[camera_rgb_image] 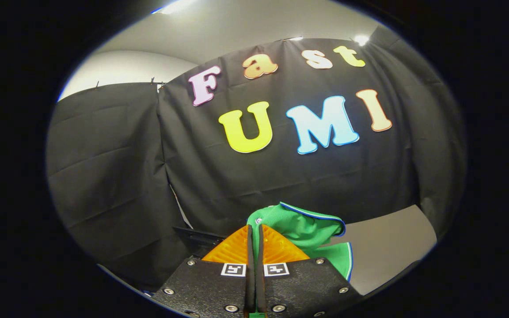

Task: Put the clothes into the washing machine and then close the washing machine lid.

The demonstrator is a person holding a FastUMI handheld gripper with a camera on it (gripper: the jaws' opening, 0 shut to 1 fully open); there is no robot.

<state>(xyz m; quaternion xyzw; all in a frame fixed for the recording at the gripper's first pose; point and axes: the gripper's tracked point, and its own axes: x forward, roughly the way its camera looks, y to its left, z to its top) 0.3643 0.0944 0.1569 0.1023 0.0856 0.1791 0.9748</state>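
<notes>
Nearest the camera, in the gripper view, the gripper (254, 234) is seen with its fingers (232, 249) drawn almost together, only a thin slit being left between them. A fold of a green garment (309, 229) with a blue-and-white trimmed edge is caught in that slit: green fabric is visible in the gap between the tips and again at the near end of the slit, so the cloth is judged to be pinched by both fingers. Most of the garment is bunched just beyond the fingers and hangs to their right, lifted clear of any surface that can be made out.

Far behind it the black cloth wall (104, 176) is seen, and to the right, lower down, a pale grey surface (387, 247) is visible; whether this is a table or the floor cannot be told. A dark edge (197, 236) is glimpsed just left of the fingers, but it cannot be identified.

As to progress, the garment is judged to be picked up and in carriage. Placing it into the washing machine and closing the lid are both left to be done.
</notes>
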